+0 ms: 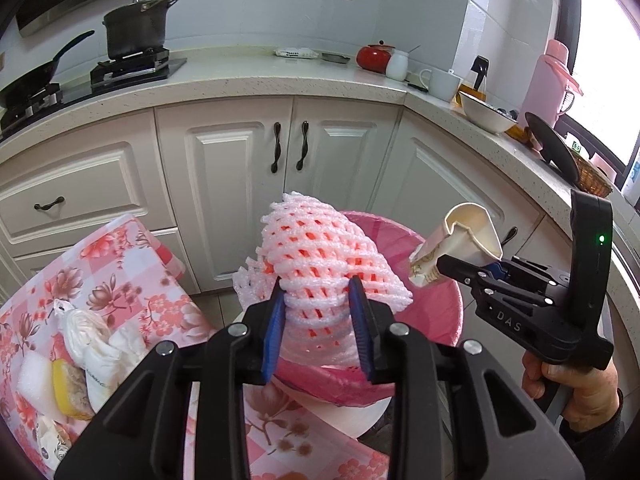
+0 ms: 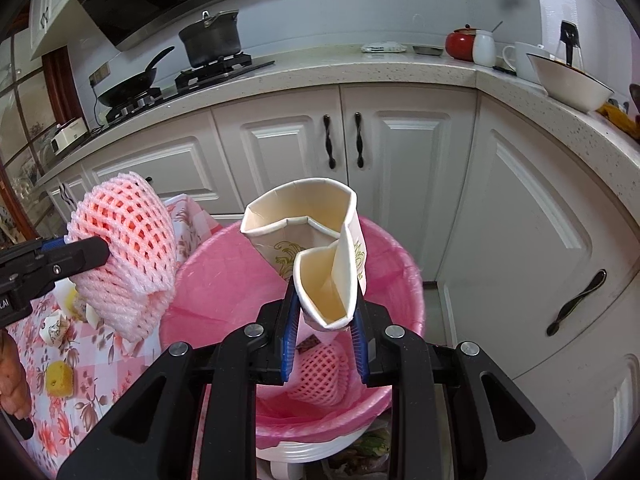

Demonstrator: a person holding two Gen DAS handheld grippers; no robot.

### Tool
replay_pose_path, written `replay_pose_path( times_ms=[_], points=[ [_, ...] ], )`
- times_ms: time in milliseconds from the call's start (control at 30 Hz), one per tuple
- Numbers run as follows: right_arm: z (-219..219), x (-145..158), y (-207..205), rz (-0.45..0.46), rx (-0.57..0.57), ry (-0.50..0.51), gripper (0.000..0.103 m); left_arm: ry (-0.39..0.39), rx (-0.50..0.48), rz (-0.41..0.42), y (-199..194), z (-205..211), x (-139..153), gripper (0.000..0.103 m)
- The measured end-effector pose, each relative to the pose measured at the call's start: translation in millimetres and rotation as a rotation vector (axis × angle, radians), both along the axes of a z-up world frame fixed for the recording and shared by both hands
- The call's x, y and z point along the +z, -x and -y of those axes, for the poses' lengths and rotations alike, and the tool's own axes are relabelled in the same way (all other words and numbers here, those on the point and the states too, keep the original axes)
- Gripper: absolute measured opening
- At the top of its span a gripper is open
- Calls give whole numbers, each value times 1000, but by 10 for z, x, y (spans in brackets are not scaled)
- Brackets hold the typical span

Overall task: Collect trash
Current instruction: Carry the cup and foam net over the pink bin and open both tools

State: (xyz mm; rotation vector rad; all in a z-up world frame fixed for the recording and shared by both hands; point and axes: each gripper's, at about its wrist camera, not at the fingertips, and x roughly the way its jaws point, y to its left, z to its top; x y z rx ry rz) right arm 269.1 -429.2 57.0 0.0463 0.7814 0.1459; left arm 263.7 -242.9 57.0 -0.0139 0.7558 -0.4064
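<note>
- Floral tablecloth (image 1: 120, 264), pink and white, covers a table at the left of the scene; on it lie leftover scraps: a white foam block (image 1: 34, 380), a yellow sponge (image 1: 70, 390) and crumpled white wrappers (image 1: 96, 344).
- Left gripper (image 1: 318, 304) sits just right of that table, its blue-padded jaws narrowed around the near end of a pink foam fruit net (image 1: 324, 256). The pads press into the net's sides and hold it clear of any surface.
- That net rises up and away from the jaws, bulging well wider than the gap between them. It hangs above the near left part of the bin (image 1: 440, 304), over the rim.
- The bin, a round basket lined with a pink bag, stands on the floor between the table and the white cabinets (image 1: 240, 184).
- From the right wrist view, a second pink foam net (image 2: 320, 376) already lies inside the bin (image 2: 224, 280), low down against the liner.
- Right gripper (image 2: 326, 312) is over the bin's right side, jaws narrowed and clamped on a crushed paper cup (image 2: 312, 236). The cup is folded and dented, its cream inside showing, a gold print on its outer wall.
- The cup sticks up and forward from the pads, directly above the bin's opening.
- A hand (image 1: 572, 380) grips the right tool's handle at the far right edge.
- Far behind, a stone counter (image 1: 248, 76) carries a black pot (image 1: 136, 28) on the hob and a red kettle (image 1: 374, 56).
</note>
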Motion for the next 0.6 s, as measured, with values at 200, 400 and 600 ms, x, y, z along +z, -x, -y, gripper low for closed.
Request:
replay_pose_path(
  times_ms=[200, 400, 600],
  points=[
    [70, -22, -10, -8, -25, 2, 32, -6, -14, -10, -44, 102, -62, 42],
    [134, -67, 20, -12, -49, 0, 47, -2, -20, -20, -56, 138, -135, 60],
    [206, -58, 148, 5, -69, -18, 55, -2, -5, -18, 7, 75, -161, 64]
  ],
)
